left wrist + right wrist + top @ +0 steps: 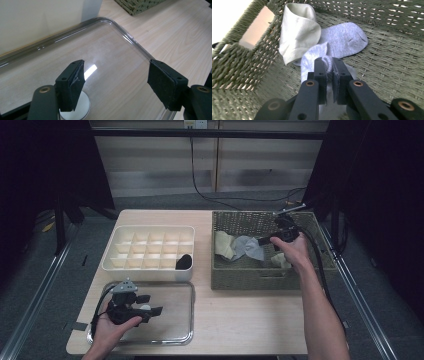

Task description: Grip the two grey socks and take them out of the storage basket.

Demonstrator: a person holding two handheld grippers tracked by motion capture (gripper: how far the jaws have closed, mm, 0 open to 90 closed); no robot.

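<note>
**Grey sock pinched in the woven basket**

Grey knit, soft and slightly fuzzy: the grey sock (pixel 342 40) lies flat on the floor of the olive-green woven basket (pixel 226 279), its rounded toe pointing away and its ribbed cuff gathered up between the jaws of the right gripper (pixel 329 75). Those jaws are nearly closed, clamped on the folded cuff, so a small bunch of fabric bulges above the pads. In the high view the right gripper (pixel 274 238) sits over the middle of the basket, with the sock (pixel 248 247) spread to its left.

Count of socks: one grey, one cream sock (pixel 298 32) folded loosely and touching the grey one on its left, another pale piece (pixel 281 261) near the basket's front right corner, and one dark sock (pixel 184 262) tucked in a front compartment of the divided white organiser tray (pixel 150 231). One basket, one organiser, one clear shallow tray (pixel 125 37).

The left gripper (pixel 116 83) hovers over the clear tray on the wooden tabletop (pixel 235 315), jaws spread wide with nothing between them; a small white round object (pixel 77 107) lies under its left jaw
</note>
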